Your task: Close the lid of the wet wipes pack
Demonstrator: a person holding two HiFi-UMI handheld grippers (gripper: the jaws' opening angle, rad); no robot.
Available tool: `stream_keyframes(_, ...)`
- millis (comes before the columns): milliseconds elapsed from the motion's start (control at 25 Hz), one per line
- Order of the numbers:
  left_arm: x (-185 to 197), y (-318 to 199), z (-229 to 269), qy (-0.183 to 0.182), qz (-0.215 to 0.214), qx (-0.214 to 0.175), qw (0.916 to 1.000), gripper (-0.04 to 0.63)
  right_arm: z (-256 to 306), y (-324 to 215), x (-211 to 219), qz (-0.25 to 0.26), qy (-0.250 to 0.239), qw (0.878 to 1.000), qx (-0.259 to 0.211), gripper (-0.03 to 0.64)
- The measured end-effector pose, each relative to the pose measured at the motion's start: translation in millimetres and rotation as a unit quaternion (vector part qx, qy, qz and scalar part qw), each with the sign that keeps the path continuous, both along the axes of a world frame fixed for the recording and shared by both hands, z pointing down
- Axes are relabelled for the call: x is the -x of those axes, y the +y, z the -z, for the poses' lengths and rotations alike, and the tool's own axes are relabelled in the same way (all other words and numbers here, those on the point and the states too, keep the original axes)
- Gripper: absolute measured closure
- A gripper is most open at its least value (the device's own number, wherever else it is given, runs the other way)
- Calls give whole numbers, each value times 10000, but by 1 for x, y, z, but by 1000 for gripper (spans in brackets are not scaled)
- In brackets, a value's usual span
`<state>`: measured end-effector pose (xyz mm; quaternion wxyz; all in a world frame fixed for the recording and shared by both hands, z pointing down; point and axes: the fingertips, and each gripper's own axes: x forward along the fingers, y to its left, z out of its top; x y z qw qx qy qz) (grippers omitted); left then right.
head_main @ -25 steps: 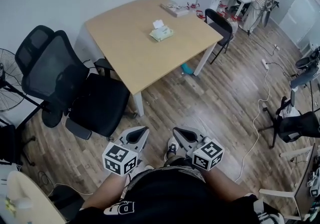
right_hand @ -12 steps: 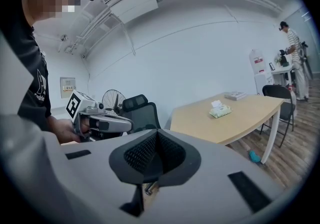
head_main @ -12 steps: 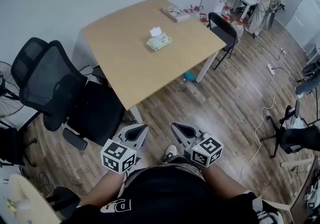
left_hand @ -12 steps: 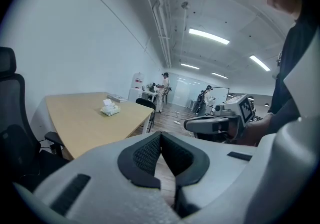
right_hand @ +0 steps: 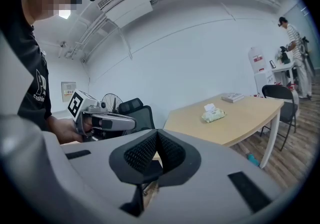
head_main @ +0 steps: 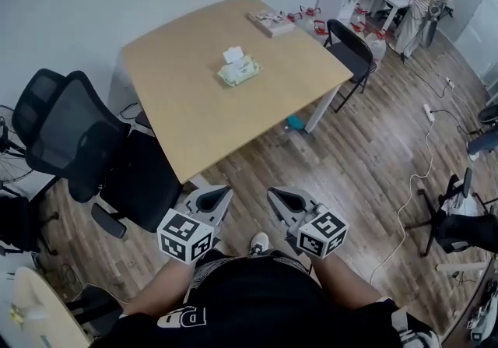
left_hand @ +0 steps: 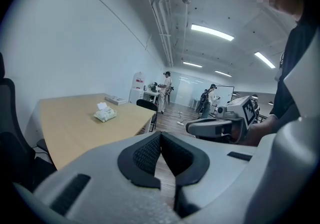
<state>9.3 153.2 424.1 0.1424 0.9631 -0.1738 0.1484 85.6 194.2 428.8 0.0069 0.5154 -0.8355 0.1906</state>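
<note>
The step in hand is judged to be the approach. The surface (head_main: 194,97) is seen ahead across the wooden floor (head_main: 342,159), and the wet wipes pack (head_main: 238,71) lies near its middle, slightly toward the far side and well apart from both claws. The lid (head_main: 233,54) stands up as a white flap at the pack's far end, so the closing is not yet begun. The left claw (head_main: 214,200) and the right claw (head_main: 281,200) are held low and near, side by side, each clenched on nothing. A clenched tip should suit this push. It is advised that the near corner of the surface be reached first, that the pack be steadied from one side by one claw, and that the lid be folded over and pressed flat by the other, since so light a pack may slide if pushed unbraced. A black office chair (head_main: 78,136) is drawn up at the surface's left side and would crowd an approach from there. A folding chair (head_main: 348,41) stands at the far right. A white cable (head_main: 405,198) trails over the floor to the right, and a small blue object (head_main: 293,122) lies by the near leg. Neither is judged to block the near corner.
</note>
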Motion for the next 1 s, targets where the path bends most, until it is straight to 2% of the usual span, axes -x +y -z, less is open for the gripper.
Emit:
stream_keyframes(200,-22,-2,-10,-101,-3,109,9999,578,-11,-1,-19,29,-101,9999,121,612)
stream_keyframes(400,-28,-7,-17,-194,14,155,9997,578,-17,-6,-26,73,-119,9998,143,612)
stream_keyframes(1000,-36,-74,-18,-13,62,144,9999,578,-28,-62,-33,137,13,9995,277,612)
